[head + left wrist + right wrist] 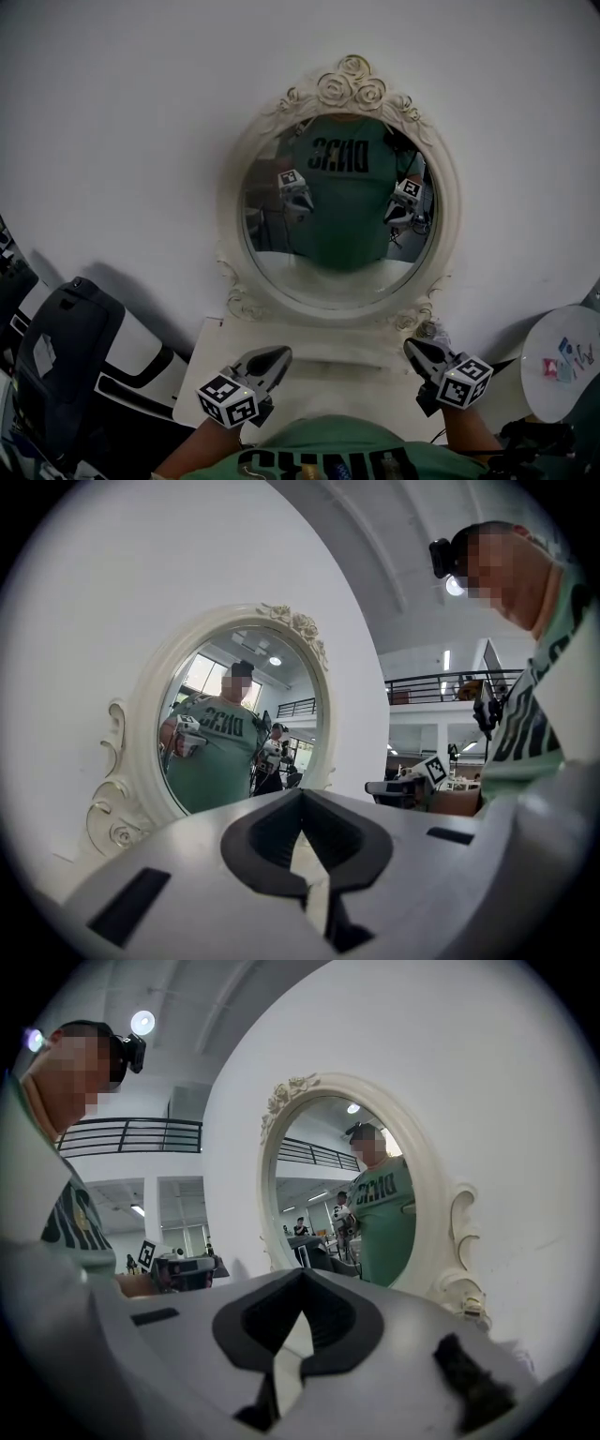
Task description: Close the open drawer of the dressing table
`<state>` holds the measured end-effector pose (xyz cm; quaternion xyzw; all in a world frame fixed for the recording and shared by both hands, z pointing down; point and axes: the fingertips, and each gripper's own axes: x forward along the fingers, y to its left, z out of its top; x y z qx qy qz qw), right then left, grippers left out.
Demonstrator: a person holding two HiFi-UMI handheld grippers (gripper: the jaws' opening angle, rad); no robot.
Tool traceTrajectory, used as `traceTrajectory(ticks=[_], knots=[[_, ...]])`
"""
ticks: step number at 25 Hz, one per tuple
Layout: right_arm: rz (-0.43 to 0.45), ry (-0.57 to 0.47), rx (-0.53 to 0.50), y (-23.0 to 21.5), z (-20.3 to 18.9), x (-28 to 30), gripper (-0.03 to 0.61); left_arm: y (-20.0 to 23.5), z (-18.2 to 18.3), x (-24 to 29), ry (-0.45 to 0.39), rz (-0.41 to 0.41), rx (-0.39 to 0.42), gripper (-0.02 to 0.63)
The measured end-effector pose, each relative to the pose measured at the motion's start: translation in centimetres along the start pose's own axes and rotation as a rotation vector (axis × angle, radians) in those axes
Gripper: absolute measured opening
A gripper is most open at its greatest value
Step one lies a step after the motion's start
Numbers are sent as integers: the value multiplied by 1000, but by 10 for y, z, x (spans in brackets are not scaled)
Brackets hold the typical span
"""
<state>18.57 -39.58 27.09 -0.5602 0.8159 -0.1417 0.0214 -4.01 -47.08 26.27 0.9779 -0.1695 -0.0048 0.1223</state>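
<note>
- Against the white wall (122,122), directly in front of the person, stood the dressing table (309,342). It was white, with an oval mirror (342,216) in a carved frame (352,84) topped by roses.
- Drawer: not visible in any view. The near edge of the worktop (211,361) was covered by the person's green shirt (328,455), so whether the drawer was open or closed could not be read.
- Left gripper (284,353): held low over the left part of the worktop, pointing toward the base of the mirror. In the left gripper view the left gripper (302,795) had its jaws closed, tips meeting, with nothing between them. Its marker cube (228,398) sat nearest the person.
- Right gripper (411,346): held over the right part of the worktop, just beside the lower right scroll of the frame, touching nothing visible. In the right gripper view the right gripper (302,1275) also had its jaws closed tip to tip and empty.
- The two grippers were well apart, one on each side of the mirror's base.
- Mirror: it reflected the person's green shirt and both grippers.
- Surroundings: a black chair (66,347) to the left of the dressing table, and a round white table (562,361) at the right edge of the head view.
</note>
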Motion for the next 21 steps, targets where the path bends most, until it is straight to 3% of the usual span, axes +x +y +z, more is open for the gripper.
traceTrajectory(ticks=[21], knots=[[1, 10, -27, 17, -3, -17, 11, -16, -8, -5, 17, -39, -12, 9]])
